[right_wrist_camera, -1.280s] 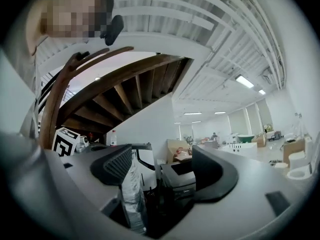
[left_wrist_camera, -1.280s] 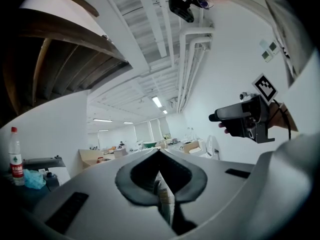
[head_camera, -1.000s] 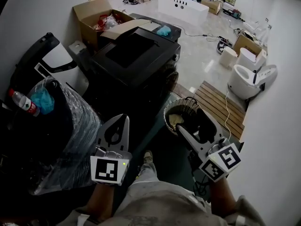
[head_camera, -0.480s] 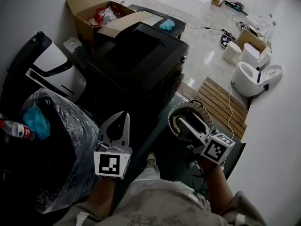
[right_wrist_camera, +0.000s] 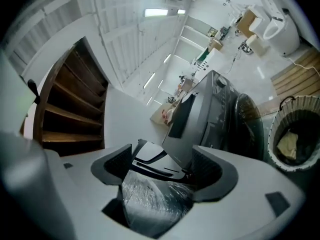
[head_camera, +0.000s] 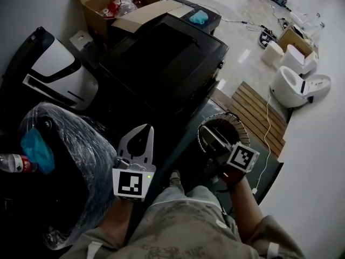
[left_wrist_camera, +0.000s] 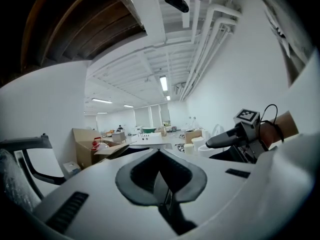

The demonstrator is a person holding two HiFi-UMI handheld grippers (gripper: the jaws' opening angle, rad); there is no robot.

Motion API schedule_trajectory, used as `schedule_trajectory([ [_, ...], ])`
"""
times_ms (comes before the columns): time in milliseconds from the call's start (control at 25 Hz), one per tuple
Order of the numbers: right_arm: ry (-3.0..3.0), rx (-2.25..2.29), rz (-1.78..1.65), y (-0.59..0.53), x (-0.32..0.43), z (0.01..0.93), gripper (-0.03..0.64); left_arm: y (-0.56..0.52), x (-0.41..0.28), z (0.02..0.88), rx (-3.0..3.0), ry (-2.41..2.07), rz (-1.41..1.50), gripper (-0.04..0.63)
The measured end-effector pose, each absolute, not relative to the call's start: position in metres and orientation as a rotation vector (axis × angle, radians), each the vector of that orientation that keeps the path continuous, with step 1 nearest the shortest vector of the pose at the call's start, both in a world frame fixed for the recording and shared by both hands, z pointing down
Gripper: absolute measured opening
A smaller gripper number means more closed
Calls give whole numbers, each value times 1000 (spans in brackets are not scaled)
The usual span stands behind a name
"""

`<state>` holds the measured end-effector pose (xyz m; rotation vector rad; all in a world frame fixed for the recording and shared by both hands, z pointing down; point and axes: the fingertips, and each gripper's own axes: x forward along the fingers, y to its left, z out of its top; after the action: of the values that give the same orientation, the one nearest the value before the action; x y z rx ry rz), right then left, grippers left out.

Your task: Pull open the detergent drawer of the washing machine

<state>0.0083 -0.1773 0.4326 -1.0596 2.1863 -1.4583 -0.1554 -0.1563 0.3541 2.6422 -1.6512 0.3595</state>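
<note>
The black washing machine stands ahead of me, its top dark and its front in shadow; I cannot make out the detergent drawer. In the right gripper view the washing machine appears tilted, well beyond the jaws. My left gripper hangs low in front of the machine's near corner, apart from it, jaws shut on nothing; its tips meet in its own view. My right gripper hovers over a woven basket, open and holding nothing. Its marker cube faces up.
The woven basket with rubbish sits right of the machine. A plastic-wrapped bundle and a bottle lie at left, beside a white-and-black appliance. Behind are an open cardboard box, a wooden slatted mat and toilets.
Both grippers have sunk and moved towards the washing machine. The right gripper has rolled, turning its marker cube upwards, and now sits over the basket. Neither gripper's jaws changed.
</note>
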Motion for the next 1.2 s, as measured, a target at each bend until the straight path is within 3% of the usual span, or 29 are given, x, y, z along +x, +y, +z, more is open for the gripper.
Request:
schedule_trajectory([
  [1200,2004,-866,-1886,-274,-37,639,391,-217,-165,498,2345,-1678,612,15],
])
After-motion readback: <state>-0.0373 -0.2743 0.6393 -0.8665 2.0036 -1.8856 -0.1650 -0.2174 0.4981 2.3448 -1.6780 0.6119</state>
